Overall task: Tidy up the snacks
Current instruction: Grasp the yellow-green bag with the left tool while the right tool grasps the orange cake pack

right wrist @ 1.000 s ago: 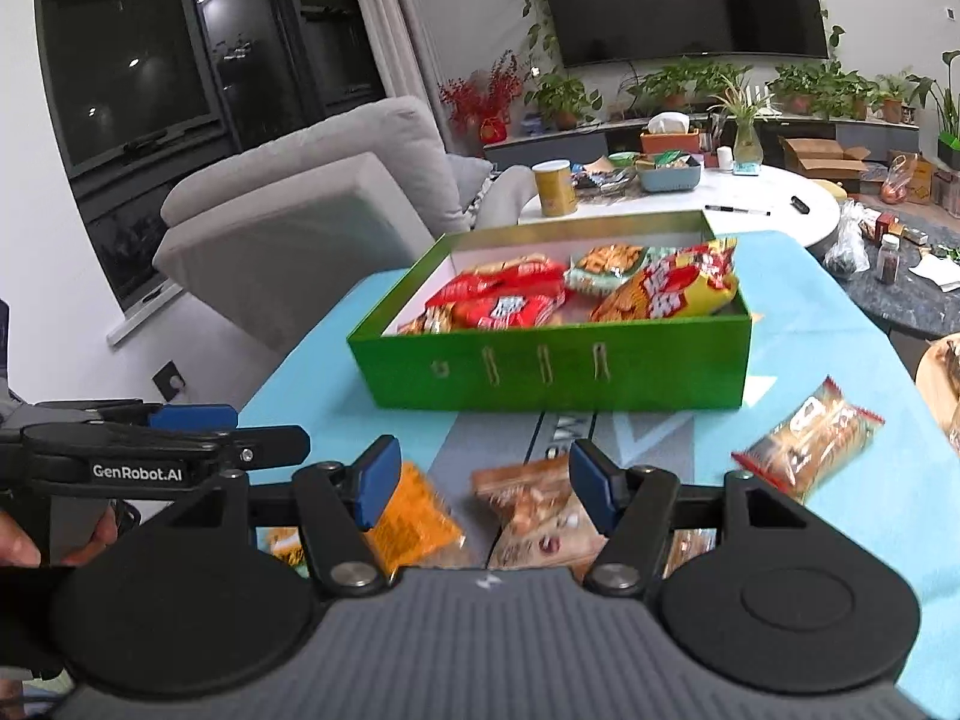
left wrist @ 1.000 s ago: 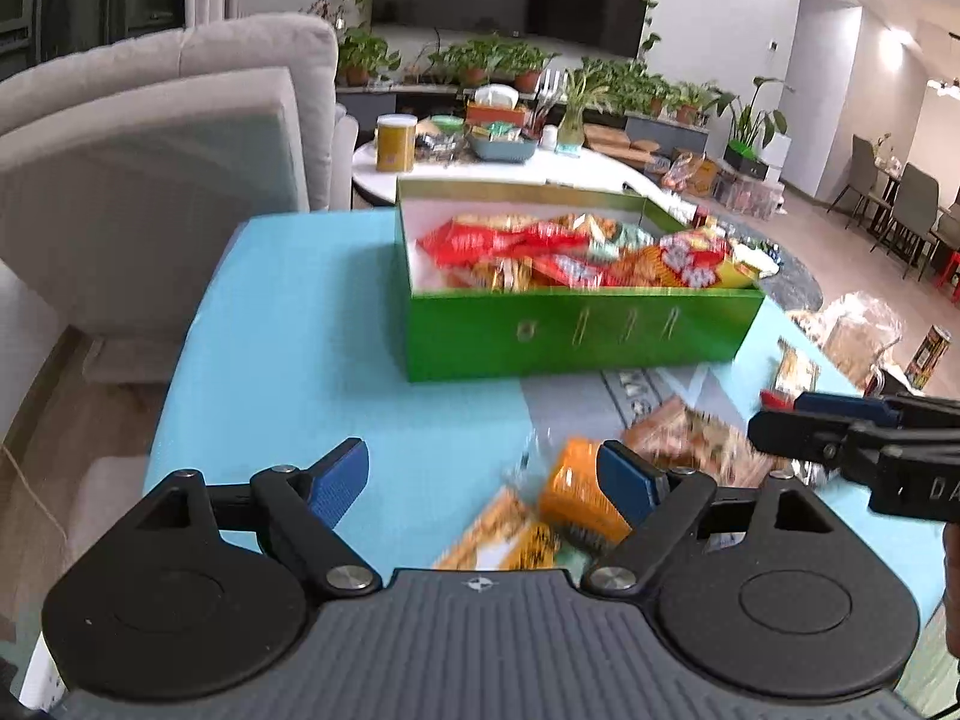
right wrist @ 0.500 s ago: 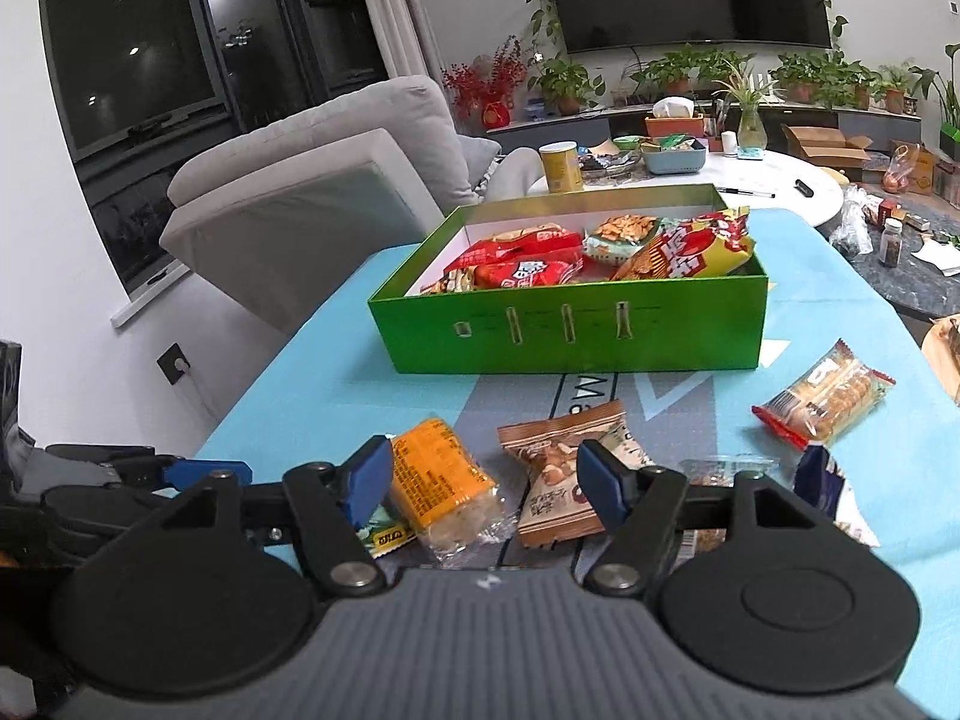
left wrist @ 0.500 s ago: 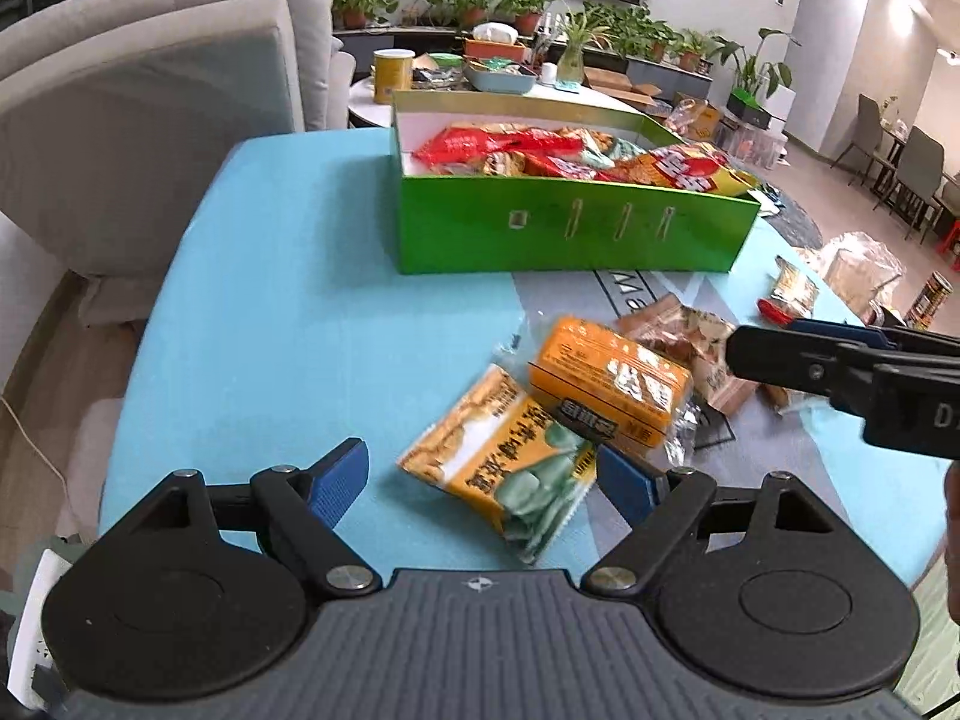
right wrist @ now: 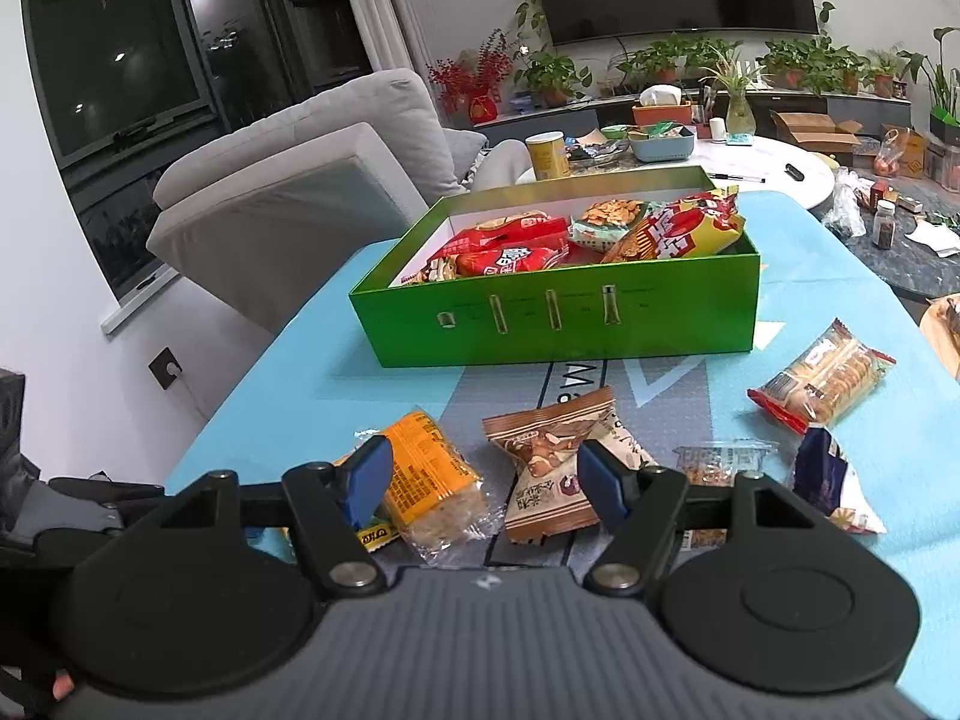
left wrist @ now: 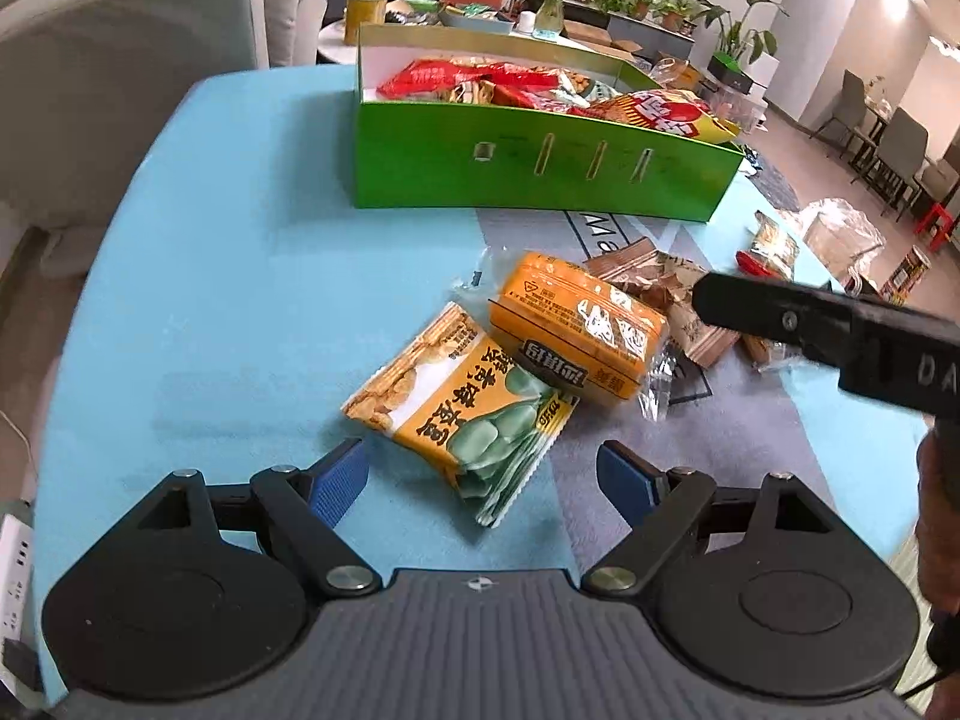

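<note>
Tipped lower than a second ago, the left gripper (left wrist: 480,480) hangs spread and empty over a crinkly yellow-green packet (left wrist: 462,402) on the table, the right gripper (right wrist: 483,480) likewise spread, while glossy snack bags fill the rectangular green cardboard box (left wrist: 540,171) beyond.

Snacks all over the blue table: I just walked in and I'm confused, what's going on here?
A person is tidying snacks with handheld tongs. The green cardboard box already holds several packets. The left tongs, open, hover over the yellow-and-green bean packet, beside the orange cracker pack. The right tongs, open and empty, hover by the brown nut packet. Nothing is gripped yet.
</note>
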Demonstrator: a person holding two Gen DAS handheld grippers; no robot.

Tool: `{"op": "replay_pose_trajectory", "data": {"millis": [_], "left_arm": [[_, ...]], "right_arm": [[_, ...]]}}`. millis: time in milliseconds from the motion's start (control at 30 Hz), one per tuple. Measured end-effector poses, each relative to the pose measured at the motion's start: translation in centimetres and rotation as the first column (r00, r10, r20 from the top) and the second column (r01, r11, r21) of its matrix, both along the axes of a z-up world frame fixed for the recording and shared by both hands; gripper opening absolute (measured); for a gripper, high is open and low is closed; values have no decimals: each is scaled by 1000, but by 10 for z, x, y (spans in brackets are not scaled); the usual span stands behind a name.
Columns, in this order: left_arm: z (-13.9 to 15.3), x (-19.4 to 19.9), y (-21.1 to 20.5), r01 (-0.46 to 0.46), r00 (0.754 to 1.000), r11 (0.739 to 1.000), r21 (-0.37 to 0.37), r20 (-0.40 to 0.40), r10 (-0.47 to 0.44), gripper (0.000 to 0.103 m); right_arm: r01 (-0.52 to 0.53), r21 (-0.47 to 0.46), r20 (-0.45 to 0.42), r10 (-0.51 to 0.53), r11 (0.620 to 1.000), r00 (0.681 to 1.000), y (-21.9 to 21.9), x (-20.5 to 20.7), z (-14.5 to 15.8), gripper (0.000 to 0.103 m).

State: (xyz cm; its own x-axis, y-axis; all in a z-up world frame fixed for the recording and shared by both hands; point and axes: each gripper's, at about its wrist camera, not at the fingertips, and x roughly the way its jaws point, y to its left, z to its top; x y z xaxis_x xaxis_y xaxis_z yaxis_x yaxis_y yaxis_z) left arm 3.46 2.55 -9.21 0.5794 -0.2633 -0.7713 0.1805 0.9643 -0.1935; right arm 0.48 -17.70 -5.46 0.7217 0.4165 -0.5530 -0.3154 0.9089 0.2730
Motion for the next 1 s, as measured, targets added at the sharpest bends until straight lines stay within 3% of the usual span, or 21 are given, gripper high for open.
{"op": "replay_pose_trajectory", "data": {"millis": [233, 533, 667, 833, 1000], "left_arm": [[2, 14, -7, 8, 1000, 1000, -20, 10, -8, 82], [3, 34, -11, -13, 998, 998, 58, 55, 9, 82], [5, 44, -6, -46, 994, 987, 153, 104, 31, 82], [7, 44, 11, -92, 992, 992, 90, 96, 83, 82], [6, 40, 0, -42, 997, 998, 50, 72, 38, 83]], "right_arm": [[14, 13, -26, -13, 1000, 1000, -2, 6, -6, 61], [29, 16, -4, -29, 999, 1000, -9, 6, -3, 61], [31, 19, -8, -30, 999, 1000, -10, 8, -4, 61], [26, 12, -2, -26, 1000, 1000, -11, 9, -4, 61], [33, 20, -2, -33, 999, 999, -10, 11, -3, 61]]}}
